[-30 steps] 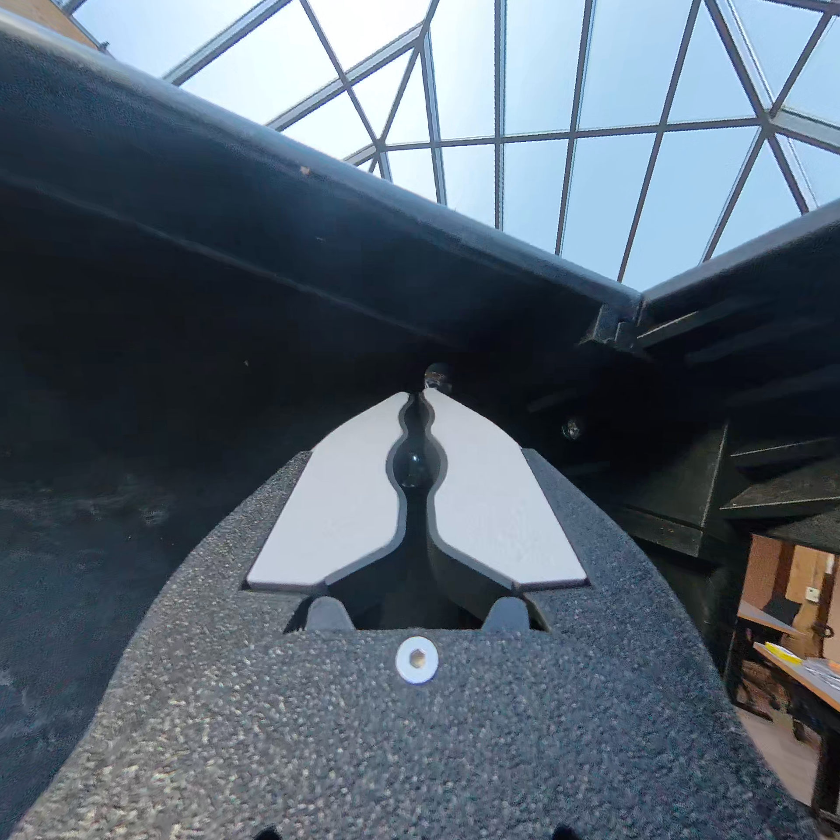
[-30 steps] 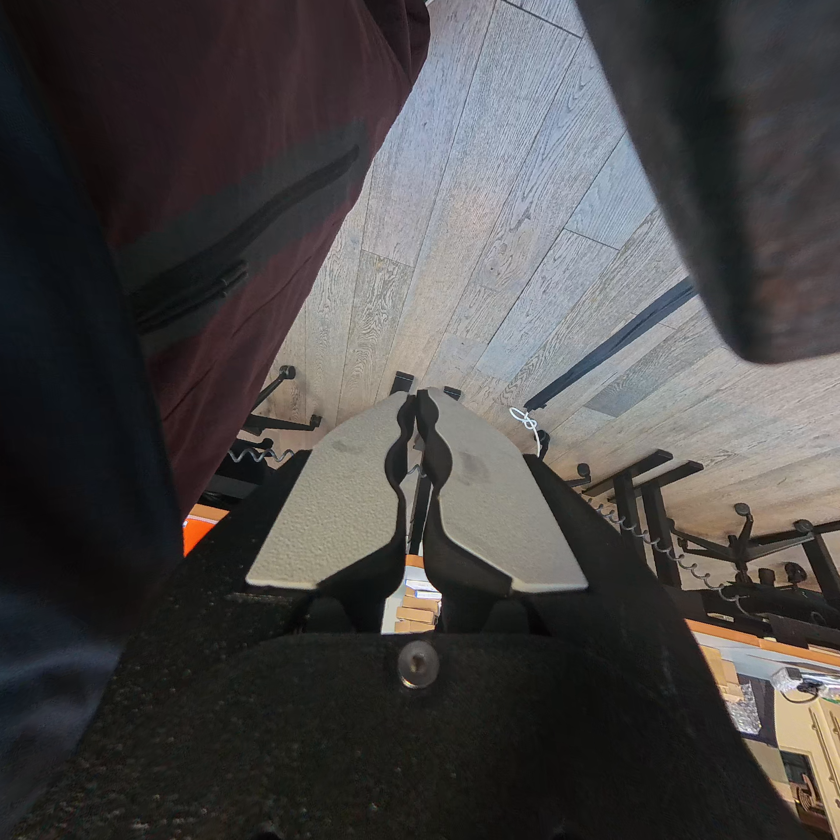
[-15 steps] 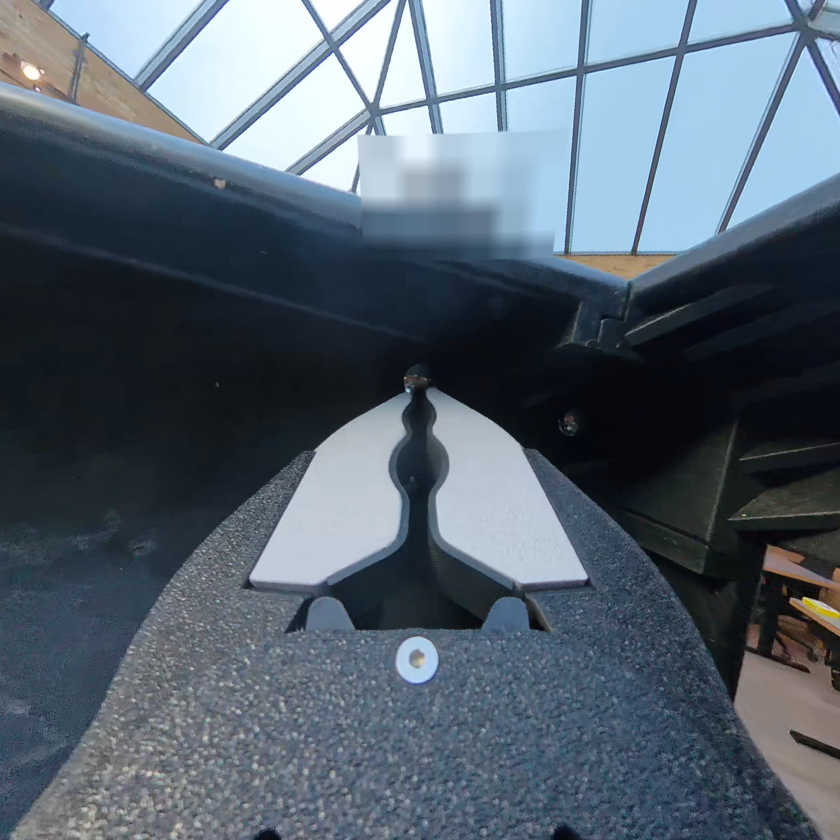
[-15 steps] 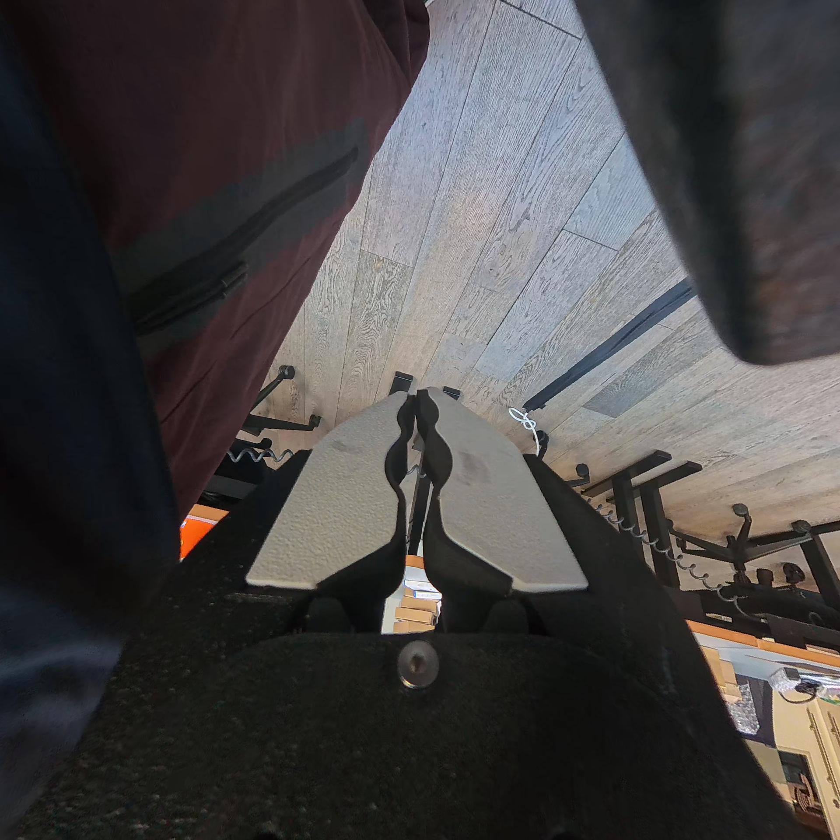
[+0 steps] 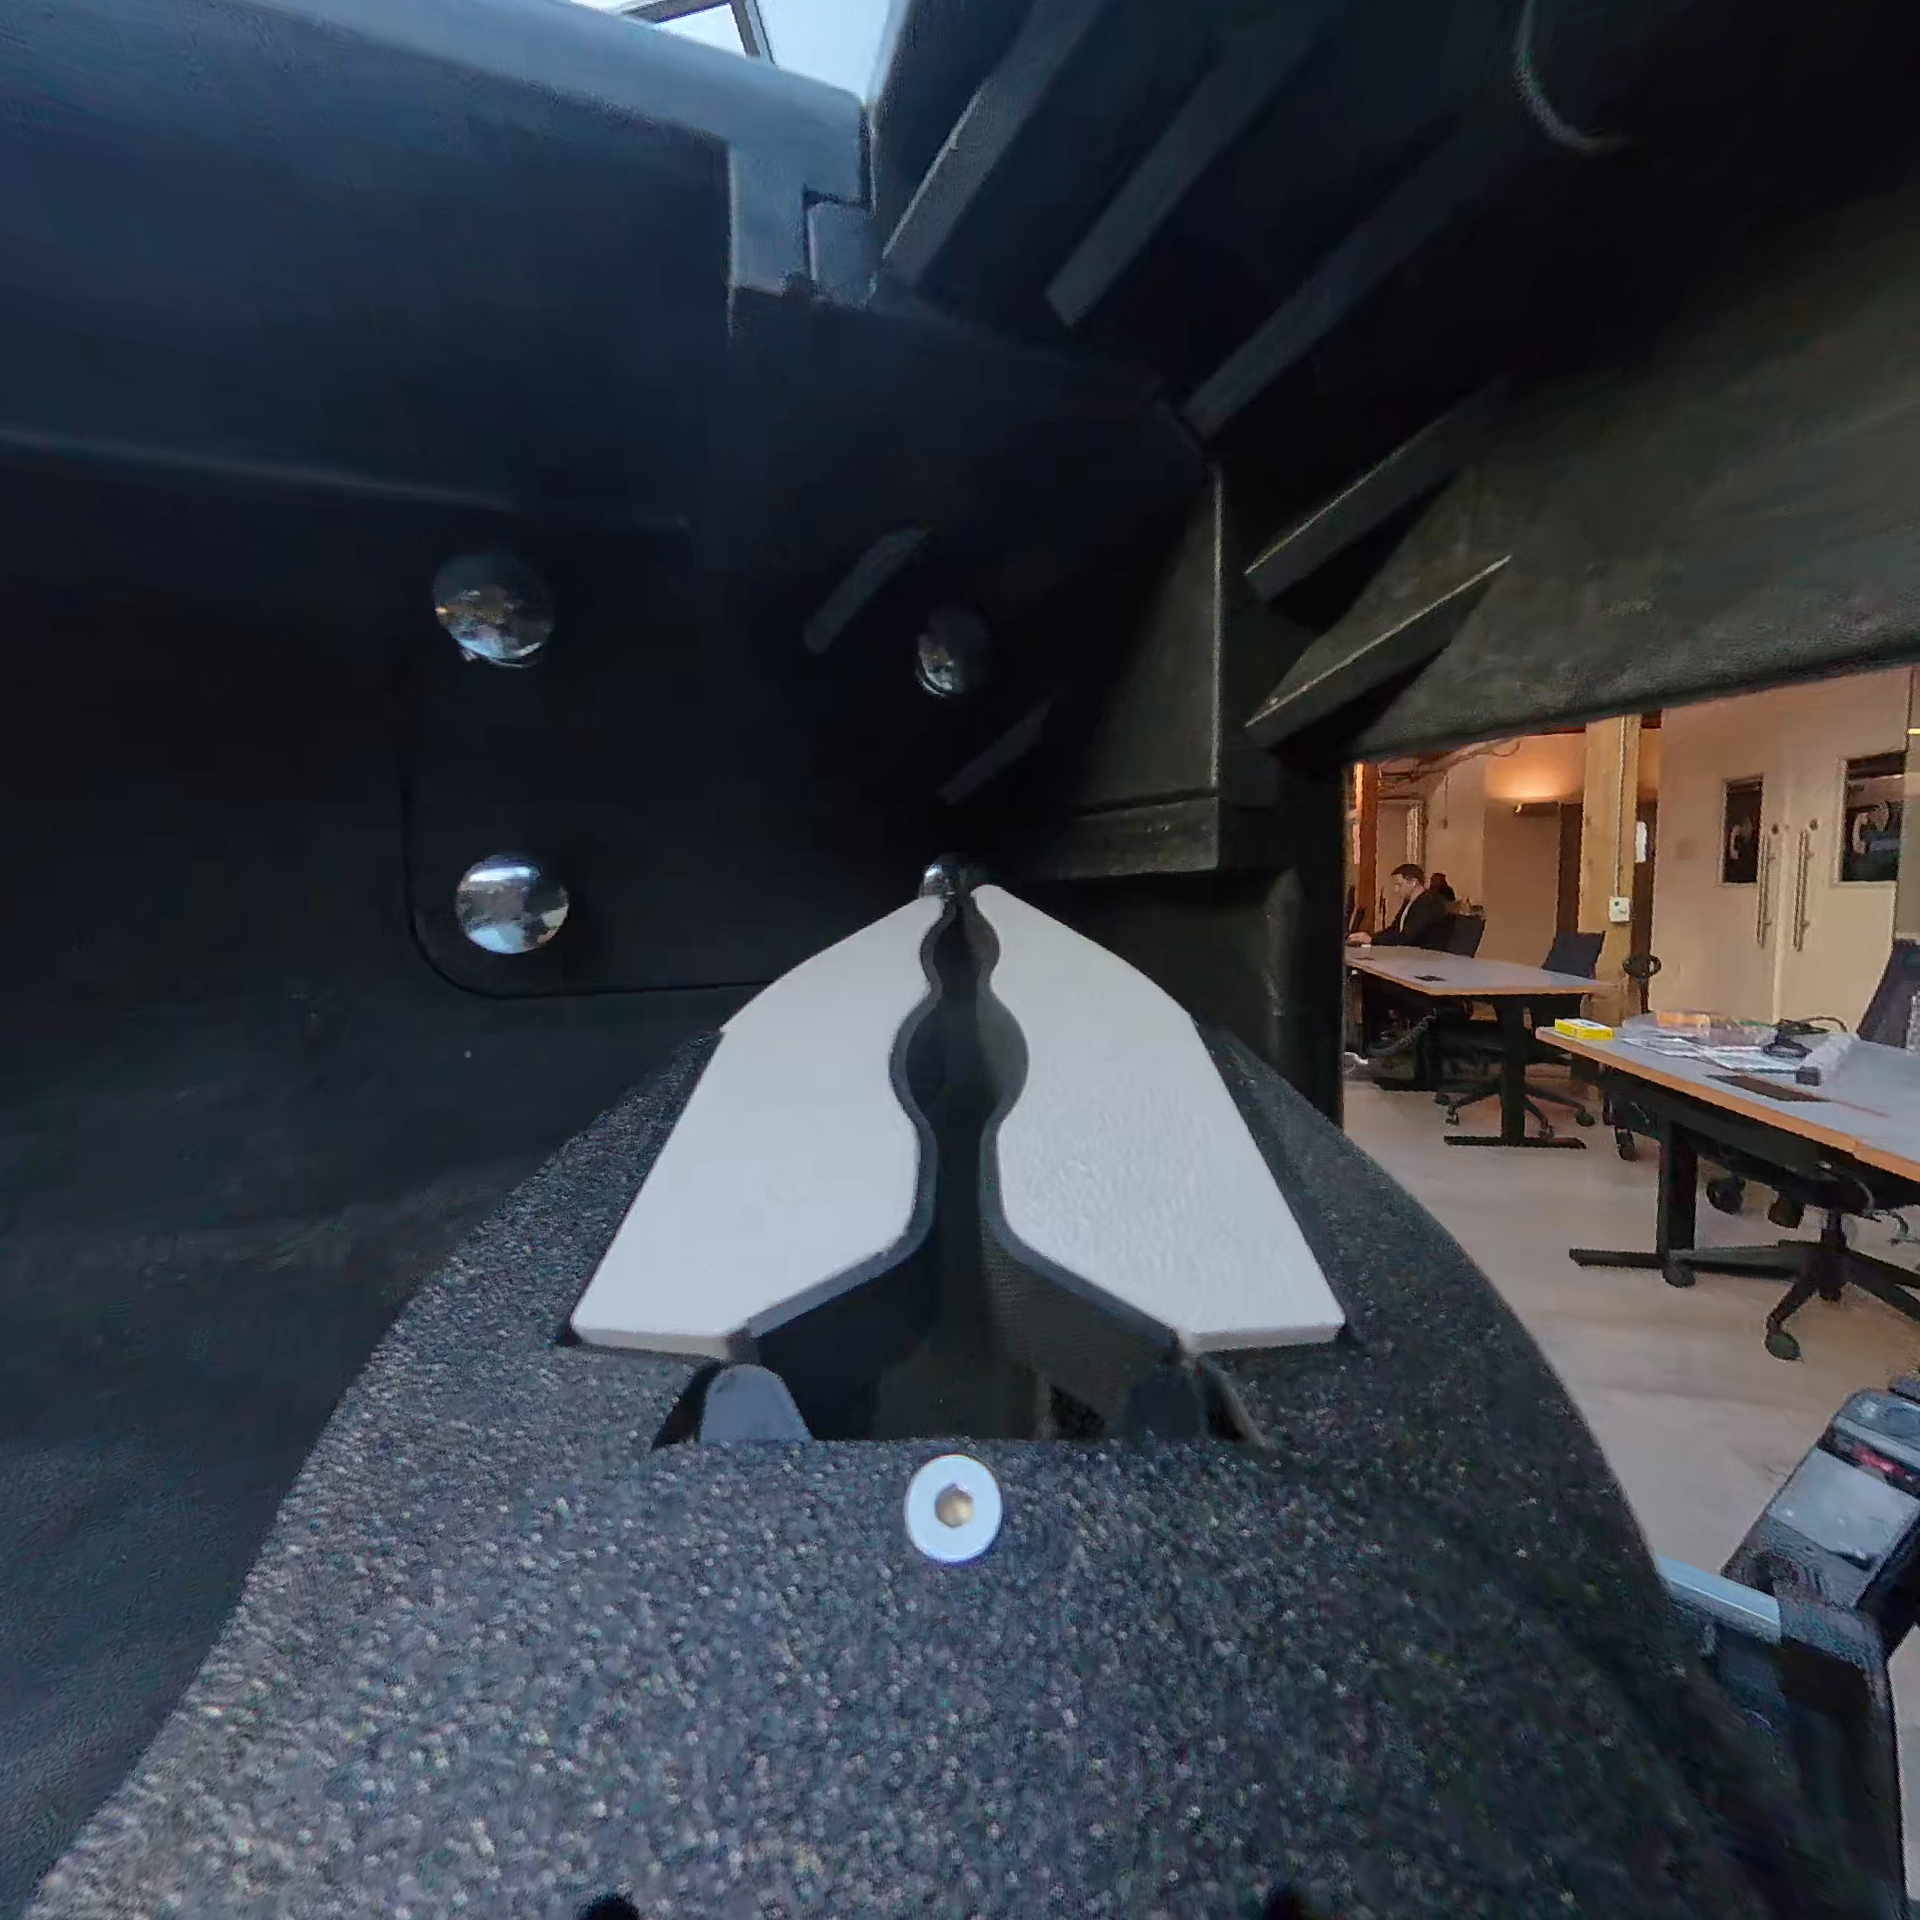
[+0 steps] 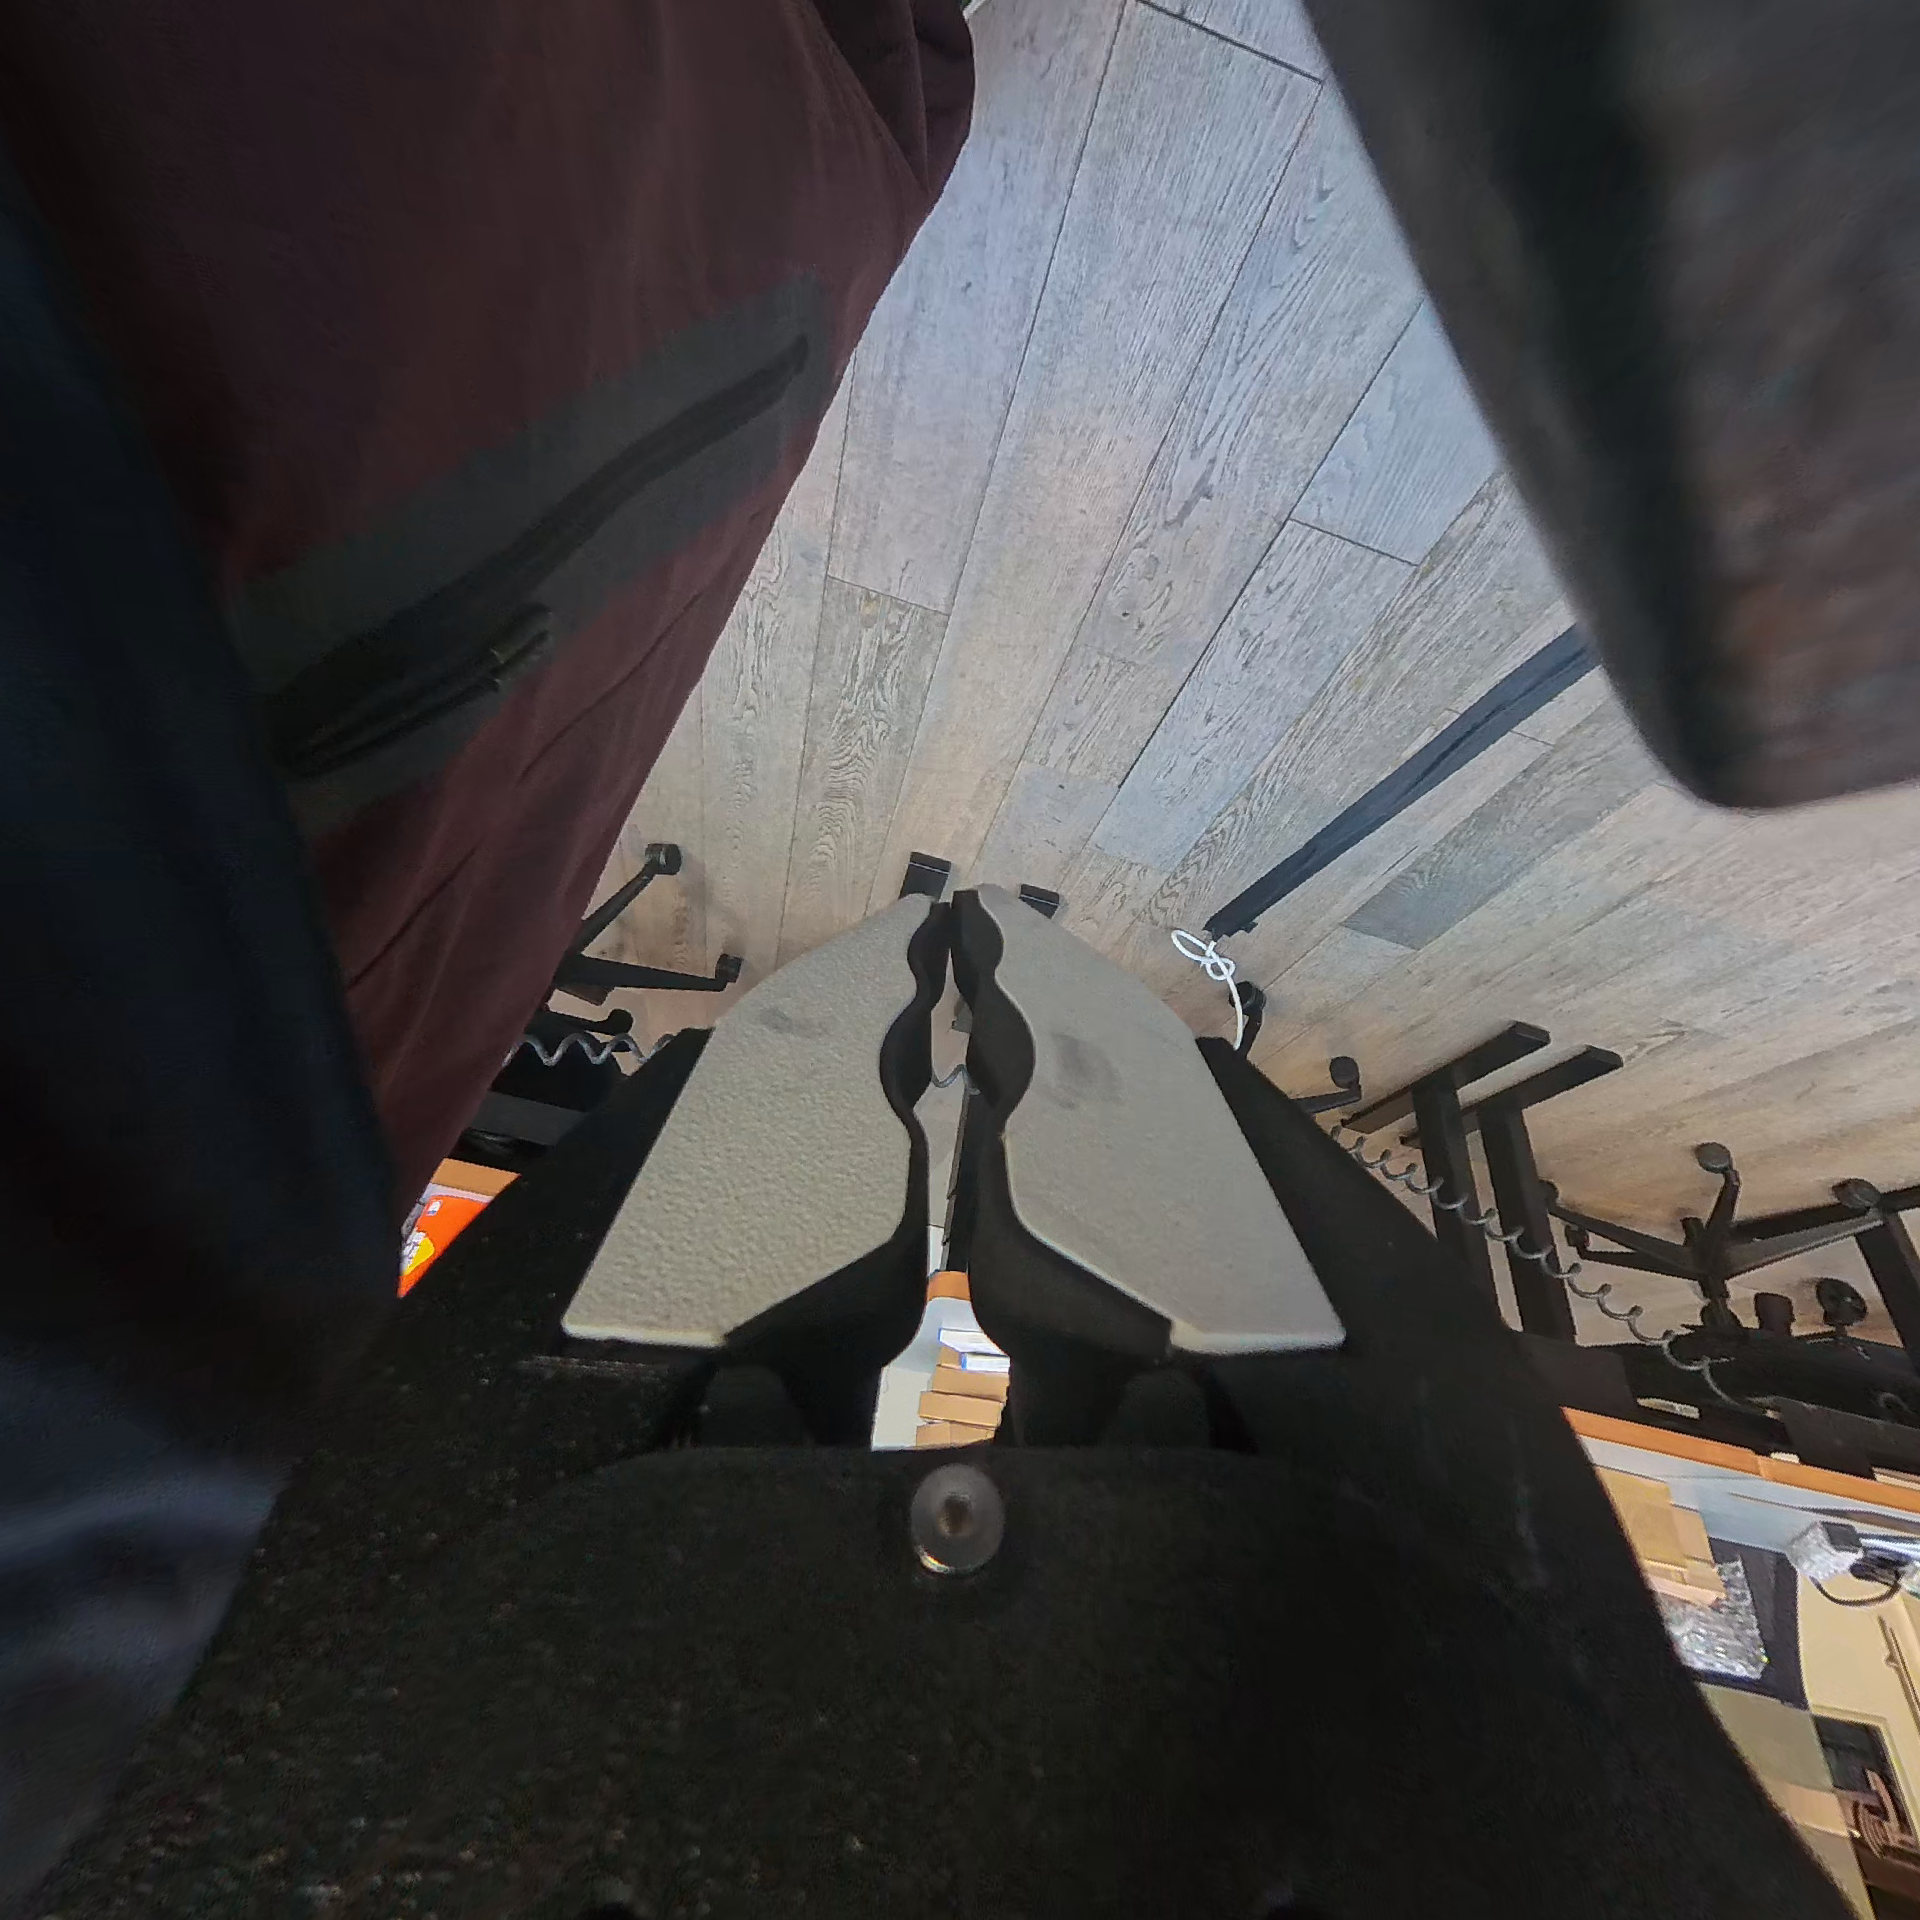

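While your right gripper (image 6: 951,906) hung unchanged over the wooden floor (image 6: 1091,520), fingers closed and empty, your left gripper (image 5: 958,902) — also closed, empty — had swung. Its black case (image 5: 260,312) now hid the skylight — desks (image 5: 1714,1091) appeared.

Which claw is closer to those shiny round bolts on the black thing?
Left. The left claw sits shut right at the black molded case, tips by a shiny bolt head. The right claw, also shut, faces plank floor.

A pale floor (image 5: 1621,1340) carries dark-legged desks, and the nearest tabletop (image 5: 1870,1117) bears a yellow box (image 5: 1581,1030) and papers (image 5: 1704,1049). In the right wrist view, grey wood planks (image 6: 1091,520) carry black desk legs (image 6: 1475,1101) and chair bases (image 6: 1745,1226).
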Tool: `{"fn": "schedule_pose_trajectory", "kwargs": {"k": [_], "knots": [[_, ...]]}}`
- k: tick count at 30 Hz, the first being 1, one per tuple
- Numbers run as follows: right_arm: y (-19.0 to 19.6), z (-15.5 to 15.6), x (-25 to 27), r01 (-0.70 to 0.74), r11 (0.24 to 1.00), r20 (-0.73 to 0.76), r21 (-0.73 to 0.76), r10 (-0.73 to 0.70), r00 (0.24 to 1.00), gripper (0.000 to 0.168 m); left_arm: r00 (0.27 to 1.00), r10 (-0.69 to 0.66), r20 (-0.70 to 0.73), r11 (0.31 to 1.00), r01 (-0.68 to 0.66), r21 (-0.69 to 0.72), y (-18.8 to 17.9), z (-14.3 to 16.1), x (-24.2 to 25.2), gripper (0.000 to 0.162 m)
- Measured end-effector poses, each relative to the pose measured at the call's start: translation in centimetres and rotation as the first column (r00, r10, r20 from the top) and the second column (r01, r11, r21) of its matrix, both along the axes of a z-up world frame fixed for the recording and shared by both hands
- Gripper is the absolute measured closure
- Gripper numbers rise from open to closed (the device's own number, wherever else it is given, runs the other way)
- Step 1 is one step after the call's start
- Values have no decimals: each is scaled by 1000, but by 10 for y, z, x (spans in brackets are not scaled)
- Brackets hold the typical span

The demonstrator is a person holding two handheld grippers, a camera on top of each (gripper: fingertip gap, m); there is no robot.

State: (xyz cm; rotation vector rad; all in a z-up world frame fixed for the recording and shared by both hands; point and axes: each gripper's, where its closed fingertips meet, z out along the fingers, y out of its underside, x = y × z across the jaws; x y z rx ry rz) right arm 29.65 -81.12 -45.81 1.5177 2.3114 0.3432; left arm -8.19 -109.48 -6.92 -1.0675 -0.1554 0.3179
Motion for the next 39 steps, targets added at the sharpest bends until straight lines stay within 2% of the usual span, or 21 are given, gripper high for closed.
{"fn": "schedule_pose_trajectory", "kwargs": {"k": [7,14,16,18,19,21,24,29,39], "knots": [[-2,0,0,9,1000,-4,0,-9,1000,165,1000,12,15,1000,-11,-18,3,6,-6,162],[-2,0,1,10,1000,0,3,-10,1000,165,1000,-2,10,996,1,92,-10,31,-5,162],[-2,0,1,9,1000,0,5,-9,1000,165,994,96,48,978,-103,182,-26,40,-16,162],[-3,1,2,9,1000,0,4,-9,1000,165,963,240,123,912,-267,312,-57,48,-29,158],[-3,1,3,9,1000,1,3,-9,1000,165,947,279,156,892,-316,323,-65,48,-34,156],[-5,0,5,11,1000,3,0,-11,1000,165,935,301,190,904,-343,255,-61,45,-43,148],[-5,0,6,13,1000,0,-2,-13,1000,165,930,315,189,918,-349,189,-50,43,-49,148],[-4,0,6,8,1000,3,1,-8,1000,165,923,349,163,913,-374,162,-48,50,-52,153],[-3,1,6,5,1000,6,1,-5,1000,165,923,350,162,914,-374,158,-45,51,-55,150]]}}
